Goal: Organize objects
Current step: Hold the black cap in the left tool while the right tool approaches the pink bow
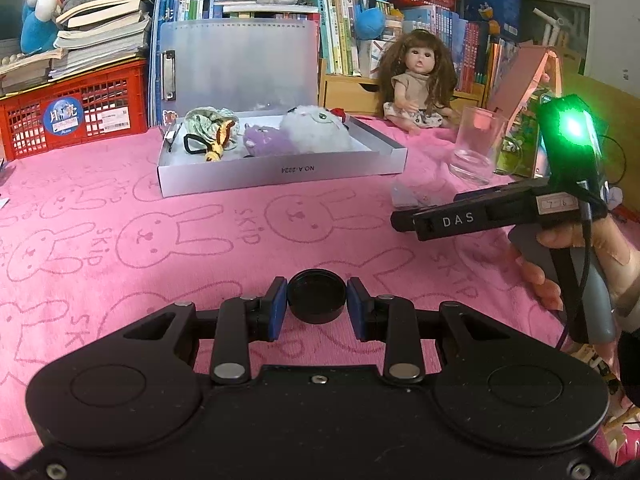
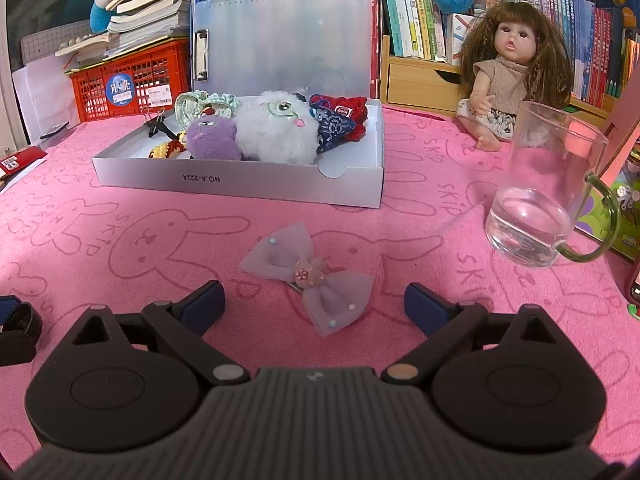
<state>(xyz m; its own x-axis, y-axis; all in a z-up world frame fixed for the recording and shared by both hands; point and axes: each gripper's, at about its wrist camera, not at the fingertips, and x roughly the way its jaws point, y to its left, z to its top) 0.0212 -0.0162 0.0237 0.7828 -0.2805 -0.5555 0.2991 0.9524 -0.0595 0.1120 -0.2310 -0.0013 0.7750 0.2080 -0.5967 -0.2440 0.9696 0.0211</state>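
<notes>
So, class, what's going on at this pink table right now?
A person is tidying small items into the grey cardboard box. The left gripper is shut on a round black cap. The right gripper hangs open over a lilac gauze bow clip on the pink rabbit-print cloth.

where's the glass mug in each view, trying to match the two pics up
Left wrist view: the glass mug stands at the right, past the white box's right end, in front of the doll and just above the right tool's fingers.
Right wrist view: the glass mug is large at the right edge, its green handle to the right, a little water in it.
Shared landmark: the white box of plush toys, left of the mug in both.
</notes>
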